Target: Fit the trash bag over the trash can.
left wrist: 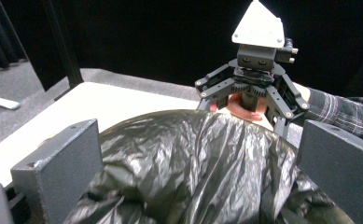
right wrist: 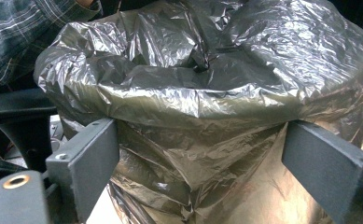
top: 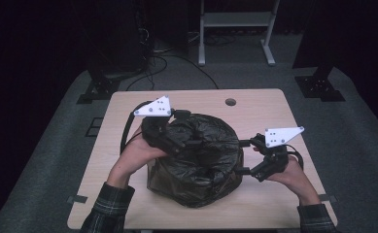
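Note:
A crumpled black plastic bag bulges in a big mound on the middle of the wooden table. My left gripper reaches over the mound's upper left, jaws spread wide, and the glossy bag swells up between them in the left gripper view. My right gripper stands at the bag's right edge, open, a jaw on either side of the bag's flank. Across the bag, the right gripper faces the left gripper's camera, held by a hand in a plaid sleeve.
A small round hole sits near the table's far edge. Beyond the table stand a white frame, two black stand feet and loose cables on the grey floor. Bare tabletop runs around the bag.

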### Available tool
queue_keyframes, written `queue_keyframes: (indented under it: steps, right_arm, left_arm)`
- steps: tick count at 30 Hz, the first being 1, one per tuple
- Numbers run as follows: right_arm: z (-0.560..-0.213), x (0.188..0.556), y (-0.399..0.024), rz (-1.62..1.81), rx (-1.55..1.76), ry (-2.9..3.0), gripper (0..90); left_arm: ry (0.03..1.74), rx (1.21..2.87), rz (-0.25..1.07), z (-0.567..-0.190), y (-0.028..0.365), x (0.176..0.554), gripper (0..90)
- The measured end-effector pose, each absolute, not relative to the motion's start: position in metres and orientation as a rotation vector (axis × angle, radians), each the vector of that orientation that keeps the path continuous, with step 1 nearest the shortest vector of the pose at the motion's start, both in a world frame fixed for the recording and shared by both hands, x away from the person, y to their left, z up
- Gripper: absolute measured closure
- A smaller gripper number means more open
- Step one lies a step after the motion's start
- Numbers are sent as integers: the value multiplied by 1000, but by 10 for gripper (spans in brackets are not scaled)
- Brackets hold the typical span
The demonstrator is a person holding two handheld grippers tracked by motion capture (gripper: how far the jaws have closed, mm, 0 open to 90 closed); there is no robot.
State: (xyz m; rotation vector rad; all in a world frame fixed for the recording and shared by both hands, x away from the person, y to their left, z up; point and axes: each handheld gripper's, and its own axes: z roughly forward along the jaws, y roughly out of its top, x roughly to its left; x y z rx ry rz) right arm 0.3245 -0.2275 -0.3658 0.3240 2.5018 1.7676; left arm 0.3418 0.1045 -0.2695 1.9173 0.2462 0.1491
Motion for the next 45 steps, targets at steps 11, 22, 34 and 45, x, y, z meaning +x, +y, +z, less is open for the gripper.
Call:
queue_keyframes:
  steps: [11,22,34,45]
  right_arm:
    - [-364,326,-220,1768,329,2509,101]
    - [-362,326,-222,1752,332,2514,101]
    - [-361,327,-223,1750,327,2516,101]
    - [-361,326,-224,1751,329,2511,101]
  left_arm:
    - [274,2071,170,-278,73,351,0]
    - [300,2242,183,-295,49,359,0]
    - [348,2379,171,-318,25,372,0]
    - [406,2470,162,-332,16,383,0]
